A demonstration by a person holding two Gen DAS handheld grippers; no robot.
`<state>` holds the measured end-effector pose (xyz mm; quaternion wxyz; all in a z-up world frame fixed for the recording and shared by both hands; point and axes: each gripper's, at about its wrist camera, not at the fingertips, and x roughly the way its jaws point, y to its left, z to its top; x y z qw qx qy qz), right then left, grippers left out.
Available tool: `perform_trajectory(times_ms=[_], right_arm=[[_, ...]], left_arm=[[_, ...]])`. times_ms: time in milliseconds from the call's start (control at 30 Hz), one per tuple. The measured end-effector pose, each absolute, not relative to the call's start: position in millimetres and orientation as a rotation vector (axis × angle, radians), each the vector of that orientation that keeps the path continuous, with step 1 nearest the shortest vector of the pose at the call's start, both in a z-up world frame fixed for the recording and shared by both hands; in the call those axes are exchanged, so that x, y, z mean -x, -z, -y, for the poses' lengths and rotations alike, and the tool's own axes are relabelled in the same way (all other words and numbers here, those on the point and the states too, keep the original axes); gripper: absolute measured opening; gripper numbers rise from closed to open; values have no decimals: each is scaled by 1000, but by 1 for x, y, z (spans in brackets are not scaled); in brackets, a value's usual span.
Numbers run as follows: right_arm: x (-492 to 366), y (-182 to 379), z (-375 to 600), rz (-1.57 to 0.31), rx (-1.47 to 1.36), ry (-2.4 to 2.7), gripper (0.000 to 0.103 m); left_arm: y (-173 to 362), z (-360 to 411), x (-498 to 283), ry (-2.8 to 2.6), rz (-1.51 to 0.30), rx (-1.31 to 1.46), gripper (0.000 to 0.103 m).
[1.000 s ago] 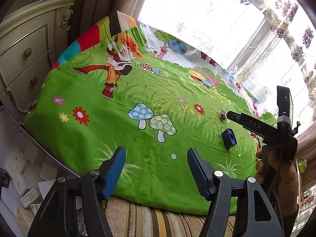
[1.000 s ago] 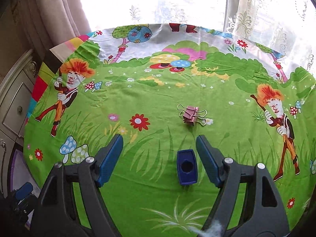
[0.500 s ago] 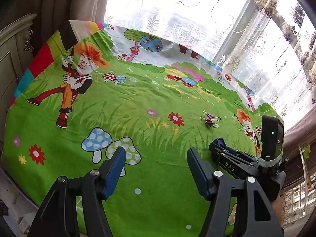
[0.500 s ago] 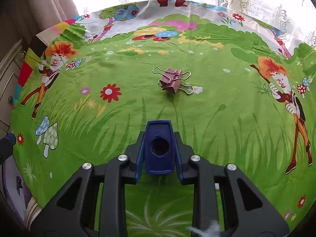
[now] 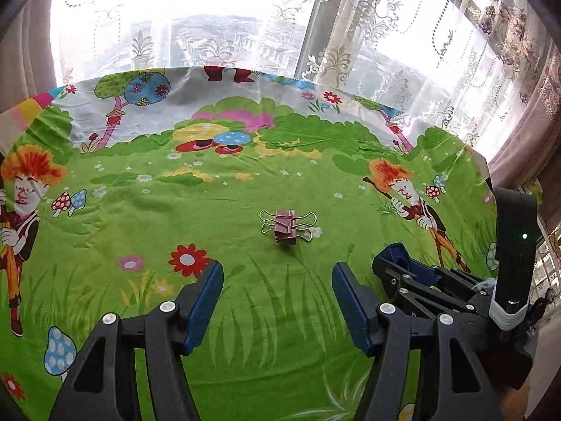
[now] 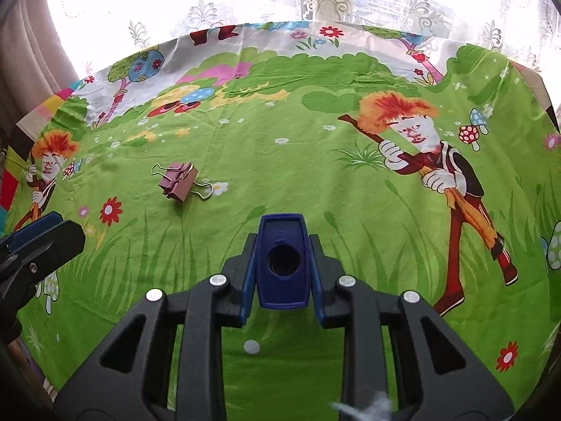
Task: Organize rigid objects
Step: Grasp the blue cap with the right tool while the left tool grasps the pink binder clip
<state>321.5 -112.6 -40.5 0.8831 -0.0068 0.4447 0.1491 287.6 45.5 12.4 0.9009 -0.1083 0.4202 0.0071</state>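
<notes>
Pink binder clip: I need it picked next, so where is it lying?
The pink binder clip lies on the green cartoon cloth, ahead of the open left gripper, beside a printed white flower.

Dark blue pencil sharpener [image 6: 282,263], hole facing the camera, clamped between padded fingers, pink binder clips [image 6: 178,183] lying on green cartoon cloth [image 6: 280,161], wire handles splayed
</notes>
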Motion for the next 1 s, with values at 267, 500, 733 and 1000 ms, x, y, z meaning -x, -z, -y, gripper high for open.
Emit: perform_trajectory(times_ms=[267, 500, 733, 1000], right_arm=[[-326, 38, 128, -913, -14, -282, 31], [-327, 42, 131, -920, -35, -285, 31], [-329, 44, 133, -925, -47, -289, 31], [-329, 45, 131, -927, -54, -302, 31]], left_arm=[[18, -32, -338, 17, -942, 143, 66], [31, -34, -359, -14, -960, 115, 66], [35, -24, -372, -12, -949, 49, 58], [34, -20, -363, -23, -941, 31, 52]])
